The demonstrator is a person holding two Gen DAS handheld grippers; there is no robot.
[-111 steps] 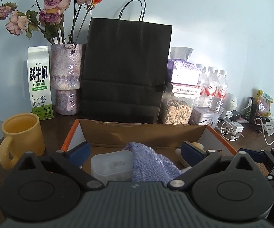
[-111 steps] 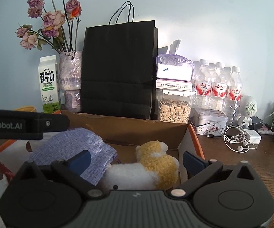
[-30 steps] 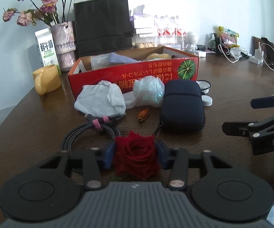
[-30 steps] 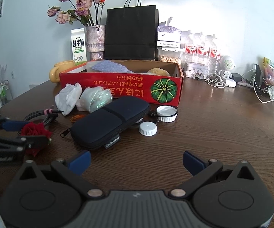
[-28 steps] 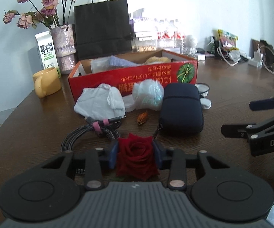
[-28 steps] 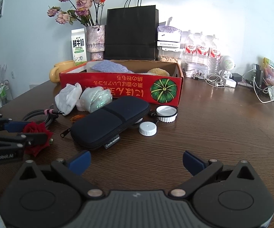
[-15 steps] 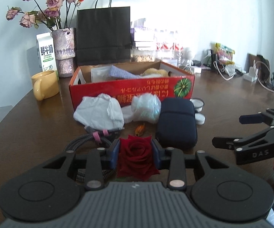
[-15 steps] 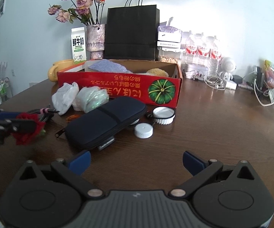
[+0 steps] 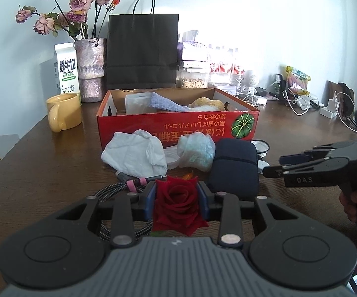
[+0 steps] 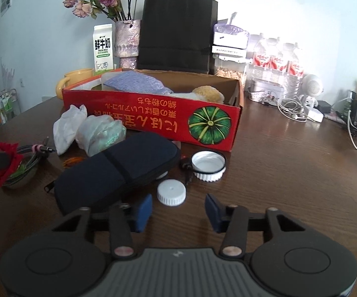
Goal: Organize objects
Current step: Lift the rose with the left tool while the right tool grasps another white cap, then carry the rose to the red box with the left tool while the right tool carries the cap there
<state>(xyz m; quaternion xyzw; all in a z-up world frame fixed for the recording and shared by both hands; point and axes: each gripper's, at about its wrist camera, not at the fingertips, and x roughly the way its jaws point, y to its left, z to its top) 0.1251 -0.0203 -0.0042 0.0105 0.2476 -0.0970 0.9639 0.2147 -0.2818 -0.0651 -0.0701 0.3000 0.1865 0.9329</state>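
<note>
My left gripper (image 9: 177, 199) is shut on a red rose (image 9: 178, 206) and holds it above the brown table, over a coiled braided cable (image 9: 119, 190). The rose also shows at the left of the right wrist view (image 10: 1, 163). My right gripper (image 10: 178, 210) is open and empty, just in front of a small white cap (image 10: 171, 192). A red cardboard box (image 10: 153, 118) with a cloth, a clear tub and a plush toy in it stands behind. A dark zip case (image 10: 116, 170), a white lid (image 10: 208, 164) and two crumpled bags (image 10: 99, 133) lie in front of the box.
A yellow mug (image 9: 63, 115), a milk carton (image 9: 67, 70), a vase of dried roses (image 9: 90, 69) and a black paper bag (image 9: 142, 52) stand behind the box. Water bottles (image 10: 277, 61), tins and white cables (image 10: 294, 111) crowd the back right.
Both grippers pulled back from over the box to the table's near side. The left has taken hold of the red rose and lifted it. The right has moved down toward the white cap, jaws narrower.
</note>
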